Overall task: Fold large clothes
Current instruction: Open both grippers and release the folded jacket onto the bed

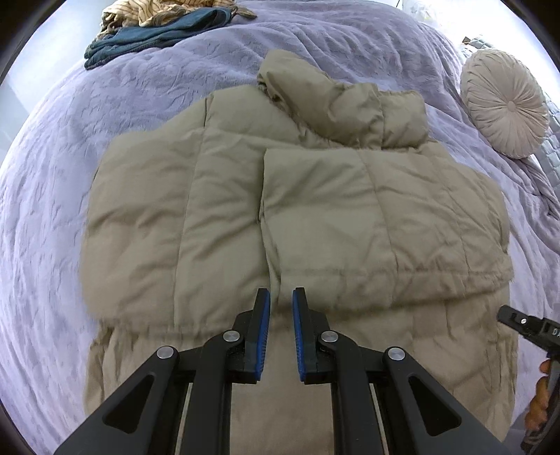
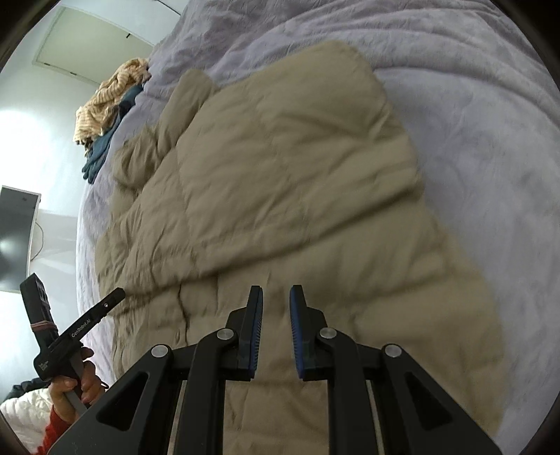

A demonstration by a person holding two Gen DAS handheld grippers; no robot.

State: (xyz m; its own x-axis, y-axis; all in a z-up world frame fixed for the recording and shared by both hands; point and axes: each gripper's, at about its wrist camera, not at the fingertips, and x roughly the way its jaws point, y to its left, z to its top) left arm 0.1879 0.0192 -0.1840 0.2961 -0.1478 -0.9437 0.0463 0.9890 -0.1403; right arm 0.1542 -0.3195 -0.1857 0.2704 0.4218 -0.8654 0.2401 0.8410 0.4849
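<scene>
A: Nearest, what are the tongs doing?
B: The left tongs (image 1: 281, 292) and the right tongs (image 2: 275, 290) hang over the near hem with only a narrow gap between the pads, nothing caught in either.
A: And the coat?
B: The beige puffer jacket (image 1: 217, 196) lies partly folded on the lavender bed (image 1: 45, 196). Beyond, a round cushion (image 1: 504, 105) and a clothes pile (image 1: 157, 24).

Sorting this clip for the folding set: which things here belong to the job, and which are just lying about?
Job:
- jacket, beige, puffy, partly folded on the bed
- left tongs and right tongs, nothing between their fingers

Lying about:
- striped garment
- teal garment
- round cushion
</scene>
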